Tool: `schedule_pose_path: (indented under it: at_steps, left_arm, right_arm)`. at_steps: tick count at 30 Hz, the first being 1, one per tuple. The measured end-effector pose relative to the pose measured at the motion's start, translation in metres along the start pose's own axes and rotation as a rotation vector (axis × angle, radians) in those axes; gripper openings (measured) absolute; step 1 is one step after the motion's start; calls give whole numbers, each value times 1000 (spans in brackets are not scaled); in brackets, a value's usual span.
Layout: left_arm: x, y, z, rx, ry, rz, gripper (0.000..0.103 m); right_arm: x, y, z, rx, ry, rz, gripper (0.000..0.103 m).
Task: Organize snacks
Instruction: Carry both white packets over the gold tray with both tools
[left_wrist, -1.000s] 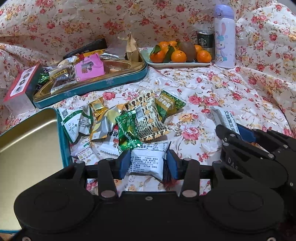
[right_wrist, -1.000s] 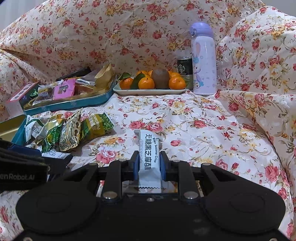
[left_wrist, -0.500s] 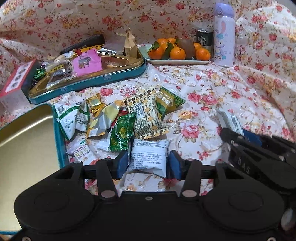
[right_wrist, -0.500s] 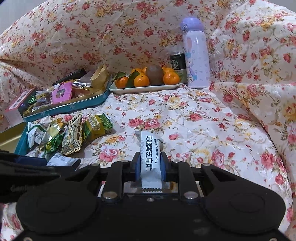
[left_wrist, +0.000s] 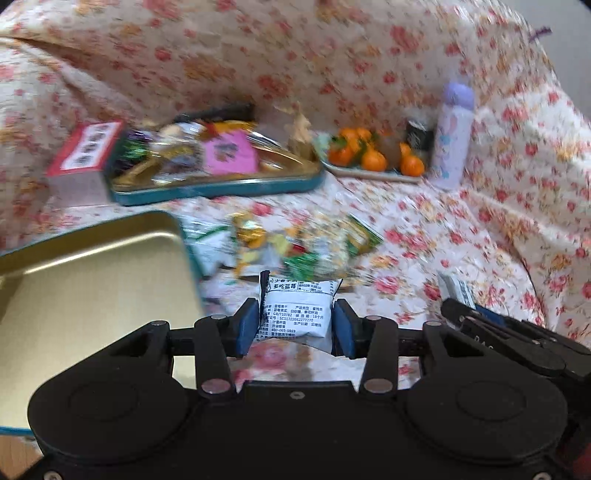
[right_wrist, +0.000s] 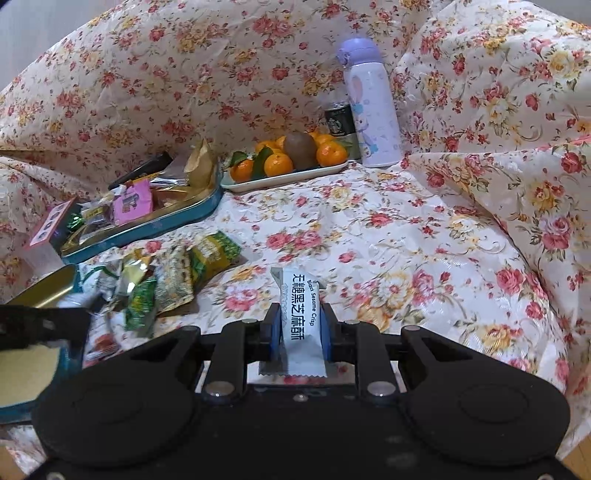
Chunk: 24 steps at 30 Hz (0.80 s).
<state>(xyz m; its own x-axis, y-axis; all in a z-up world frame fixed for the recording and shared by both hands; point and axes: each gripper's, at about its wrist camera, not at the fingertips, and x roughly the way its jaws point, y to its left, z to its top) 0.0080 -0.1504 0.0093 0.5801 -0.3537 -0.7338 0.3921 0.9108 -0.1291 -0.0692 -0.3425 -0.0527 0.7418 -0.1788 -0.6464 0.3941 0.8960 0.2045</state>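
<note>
My left gripper (left_wrist: 295, 326) is shut on a white snack packet (left_wrist: 298, 312) and holds it above the floral cloth, right of the empty gold tin (left_wrist: 92, 280). My right gripper (right_wrist: 298, 328) is shut on a white black-sesame crisp bar (right_wrist: 301, 317), lifted over the cloth; it also shows at the right of the left wrist view (left_wrist: 456, 290). A pile of loose snack packets (right_wrist: 166, 280) lies between the tin and the grippers. A second teal tin (right_wrist: 147, 218) behind holds several snacks.
A plate of oranges and a kiwi (right_wrist: 291, 158), a dark can (right_wrist: 338, 118) and a lilac bottle (right_wrist: 373, 107) stand at the back. A pink-topped box (right_wrist: 48, 236) sits left of the filled tin. The cloth rises steeply behind and on the right.
My left gripper has lifted the white packet off the pile and swung left toward the empty tin; its view is blurred. My right gripper has risen a little with the sesame bar.
</note>
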Motion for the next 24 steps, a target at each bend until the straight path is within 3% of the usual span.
schedule_pose_path:
  at_steps: [7,15,24]
  left_arm:
    - [-33,68,-8,-104,-33,105,52]
    - [-54,140,-23,-181,-66,261,52]
    - [-59,183,-32,-240,-69,348,52]
  right_arm:
    - [-18,41,-3,-59,0,47,22]
    - [-39,117,-8,-176,-6,168,22]
    - [-56,201,-15,-304,5,332,22]
